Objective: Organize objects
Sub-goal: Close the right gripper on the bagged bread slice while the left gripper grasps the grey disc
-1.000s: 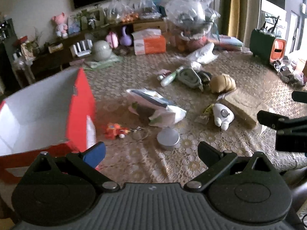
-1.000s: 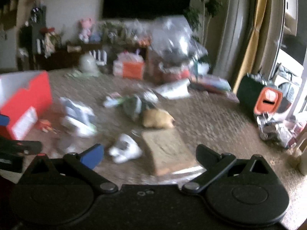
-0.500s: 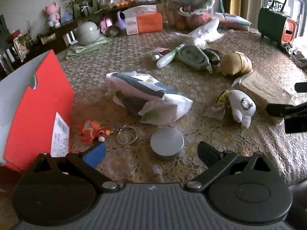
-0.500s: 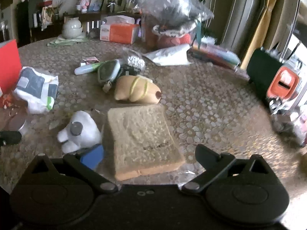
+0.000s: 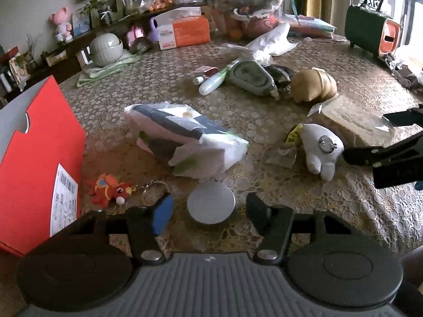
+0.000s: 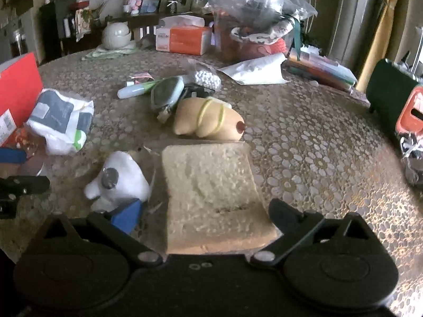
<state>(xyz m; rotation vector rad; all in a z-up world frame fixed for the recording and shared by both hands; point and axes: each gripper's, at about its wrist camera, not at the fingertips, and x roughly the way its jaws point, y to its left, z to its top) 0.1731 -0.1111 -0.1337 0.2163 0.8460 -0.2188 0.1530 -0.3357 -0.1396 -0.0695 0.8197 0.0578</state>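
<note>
The left gripper jaws, closing around the round metal tin at 12 o'clock without touching it, should pinch its rigid, likely slippery rim, while the right gripper jaws stand spread beside the soft, light bread slice.

red box blocks left; wrapped packet crowds centre; bare tablecloth open right of bread.

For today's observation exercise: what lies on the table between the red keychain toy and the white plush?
In the left wrist view, the round silver tin and the crumpled white packet lie between the red keychain toy and the white plush.
</note>
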